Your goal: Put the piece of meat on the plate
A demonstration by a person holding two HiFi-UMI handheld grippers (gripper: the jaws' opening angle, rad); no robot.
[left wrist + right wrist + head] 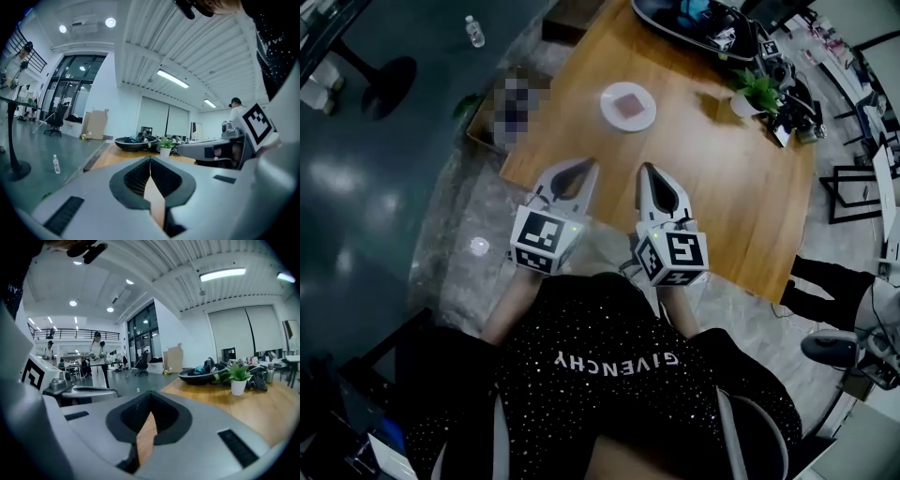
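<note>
Standing at the near edge of the wooden table [741, 197], the person is holding both tools close in front of the chest, well short of the white plate [628, 106]. The left gripper [592, 165] is showing its jaws pressed together at the tips, with nothing between them. The right gripper [649, 169] is sitting beside it, also squeezed closed and carrying nothing. Both are pointing roughly towards the plate, and neither is touching anything.

Further out, the plate is resting on bare wood, and the piece of meat [630, 103] is lying flat in the middle of it, a pinkish slab. So the job is looking done to me.

If it is needing another lift, I'm guessing that slab is light, soft and floppy, probably slick on the surface too. A pinch across one edge, gentle but firm, is looking like the sensible hold. It would be drooping from the jaws and not staying stiff. The plate itself may be sliding if nudged.

Beyond the plate and off to the right, a small potted plant [757, 94] is standing. Behind that, a dark bowl-shaped tray [694, 23] is holding clutter I'm not able to make out.
</note>
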